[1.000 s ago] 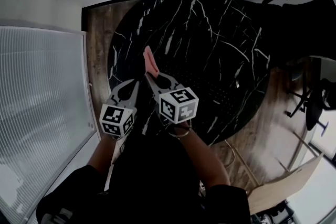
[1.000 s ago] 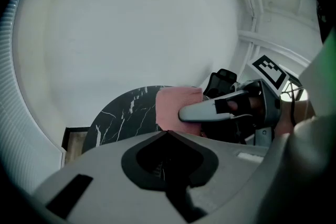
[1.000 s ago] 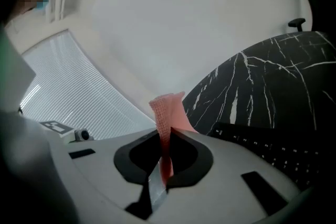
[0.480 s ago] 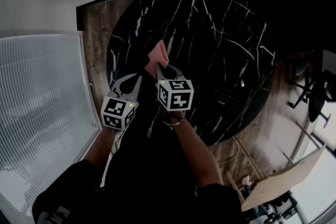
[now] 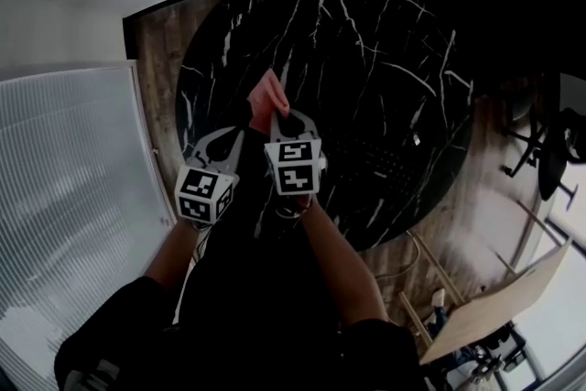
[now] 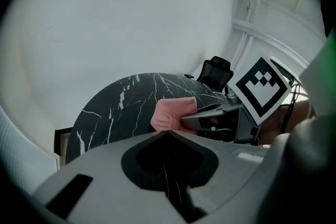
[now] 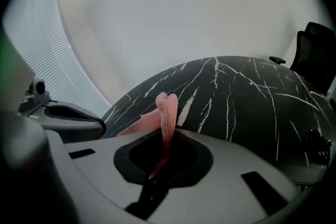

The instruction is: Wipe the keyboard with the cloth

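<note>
A pink cloth hangs above the left part of a round black marble table. My right gripper is shut on the cloth, which stands up as a folded strip between the jaws. My left gripper is just left of it, with its jaw tips closed together and nothing in them. In the left gripper view the cloth shows ahead of the tips, held by the right gripper. The dark keyboard lies faintly visible on the table, right of the right gripper.
A small pale object lies on the table past the keyboard. Wooden floor shows round the table. A ribbed translucent panel stands at the left. Black office chairs and a wooden board are at the right.
The right gripper has carried the cloth slightly left and away from me, and the cloth now shows broader. The left gripper has hardly moved.
</note>
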